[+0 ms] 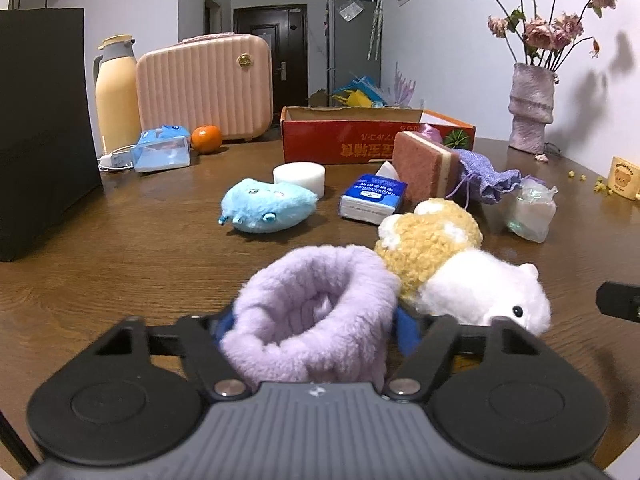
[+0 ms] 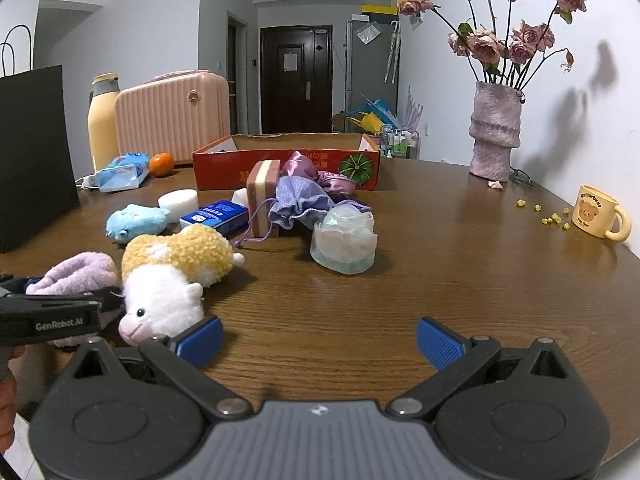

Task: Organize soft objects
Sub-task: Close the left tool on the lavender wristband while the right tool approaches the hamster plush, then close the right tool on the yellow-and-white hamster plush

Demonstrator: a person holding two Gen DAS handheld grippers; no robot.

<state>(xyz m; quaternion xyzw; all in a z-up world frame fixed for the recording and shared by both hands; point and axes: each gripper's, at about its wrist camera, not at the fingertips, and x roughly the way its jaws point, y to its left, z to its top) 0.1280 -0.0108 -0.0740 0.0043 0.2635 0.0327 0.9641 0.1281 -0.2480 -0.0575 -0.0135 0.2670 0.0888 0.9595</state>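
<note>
My left gripper (image 1: 316, 328) is shut on a fluffy lilac sock-like roll (image 1: 312, 316), its blue pads pressing both sides low over the wooden table (image 1: 140, 264). Right beside it lies a yellow-and-white hamster plush (image 1: 452, 272). In the right wrist view that plush (image 2: 172, 276) touches the left pad of my right gripper (image 2: 320, 340), which stands open with bare table between its fingers. A blue plush (image 1: 268, 206) lies further back. A red cardboard box (image 2: 288, 168) stands open behind a pink sponge (image 2: 262, 196) and a purple drawstring pouch (image 2: 300, 200).
A tissue pack (image 1: 372, 198), a white foam disc (image 1: 300, 174) and a plastic-wrapped bundle (image 2: 344, 240) lie mid-table. At the left stand a black bag (image 1: 40, 120), a thermos (image 1: 116, 96) and a pink case (image 1: 204, 84). A vase (image 2: 496, 132) and a mug (image 2: 596, 212) stand at the right.
</note>
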